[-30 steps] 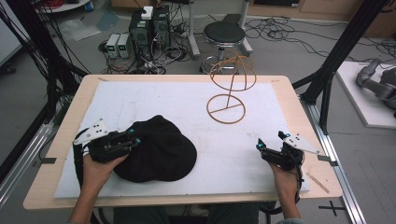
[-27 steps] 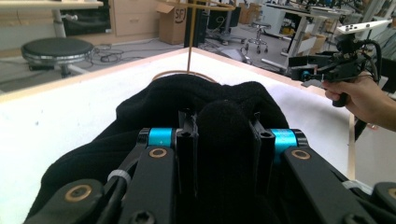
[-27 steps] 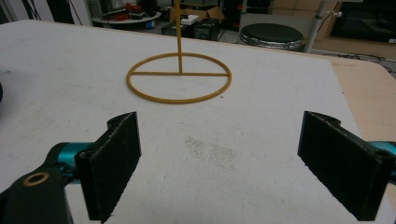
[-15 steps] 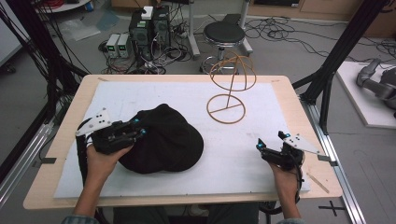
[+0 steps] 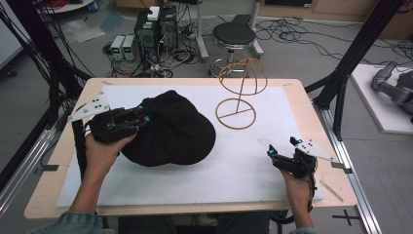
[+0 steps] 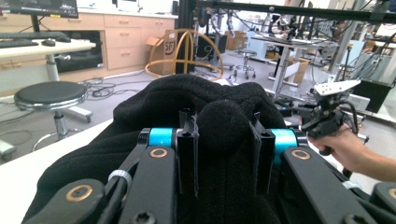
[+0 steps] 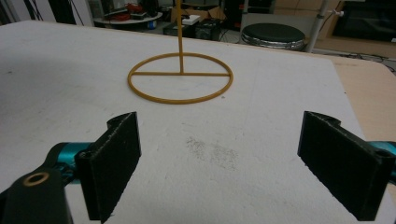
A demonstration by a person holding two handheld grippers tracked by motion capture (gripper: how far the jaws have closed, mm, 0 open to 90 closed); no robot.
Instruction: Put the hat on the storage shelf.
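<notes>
Beyond table [image 5: 292,92], left hand-held gripper [image 6: 224,140] view reveals pinched hat [image 6: 187,93] fabric.

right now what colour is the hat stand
Yellowish tan hat stand, clearest in the high view.

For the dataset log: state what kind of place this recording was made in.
Most likely a robotics or data-collection lab. The table stands in a black frame, computers and loose cables sit on the floor behind it, and the left gripper view shows desks and a monitor.
</notes>
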